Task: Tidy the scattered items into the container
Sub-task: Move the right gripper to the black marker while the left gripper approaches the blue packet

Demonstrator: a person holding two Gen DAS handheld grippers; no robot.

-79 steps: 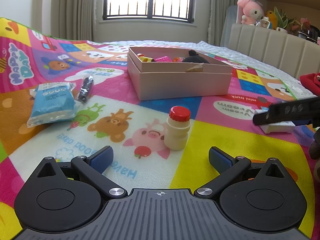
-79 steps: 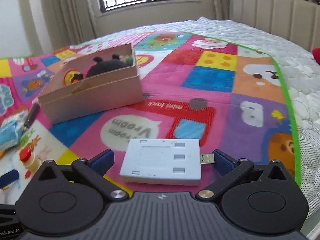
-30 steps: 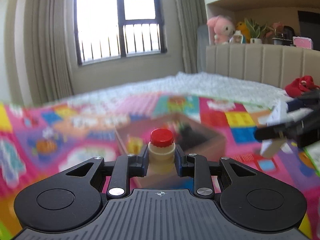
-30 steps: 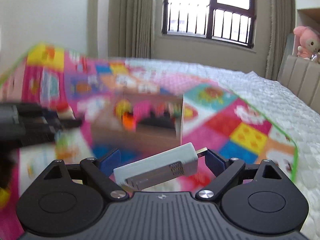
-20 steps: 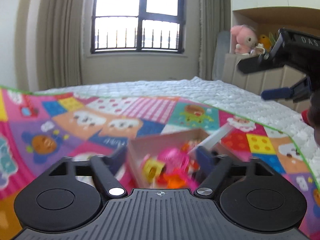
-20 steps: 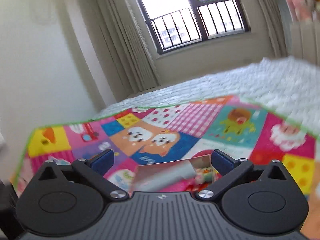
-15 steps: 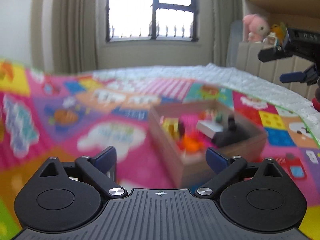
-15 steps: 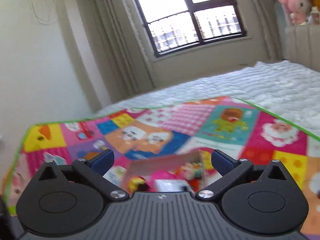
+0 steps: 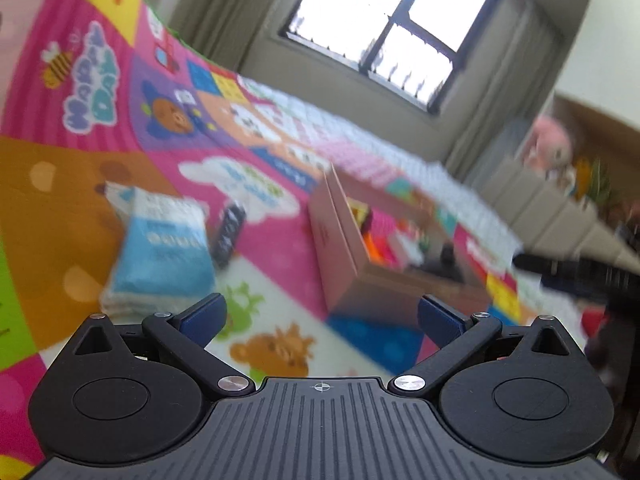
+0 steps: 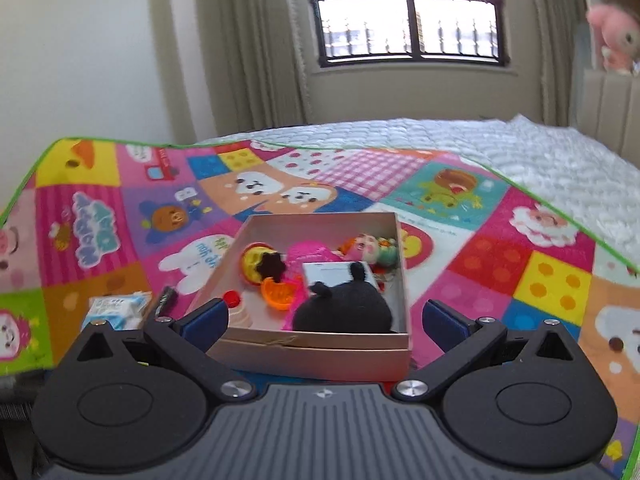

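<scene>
The pink cardboard box (image 10: pixel 312 350) sits on the play mat, just beyond my right gripper (image 10: pixel 326 324), which is open with nothing between its fingers. Inside lie the red-capped bottle (image 10: pixel 234 304), the white USB hub (image 10: pixel 332 274), a black plush (image 10: pixel 344 312) and several small toys. My left gripper (image 9: pixel 322 316) is open and empty, tilted, left of the box (image 9: pixel 344 256). A blue packet (image 9: pixel 160 256) and a dark sachet (image 9: pixel 230 232) lie on the mat ahead of its left finger. Both appear again in the right wrist view, the packet (image 10: pixel 116 310) and the sachet (image 10: pixel 166 300).
The colourful play mat (image 10: pixel 540 280) covers a white quilted bed (image 10: pixel 520 152). A window and curtains stand behind, and a padded headboard (image 9: pixel 560 216) is at the right. The right gripper's dark finger (image 9: pixel 560 268) shows at the right edge of the left wrist view.
The left gripper let go of the bottle and the right let go of the USB hub; both now lie in the box. The left gripper swung left and rolled towards the blue packet.
</scene>
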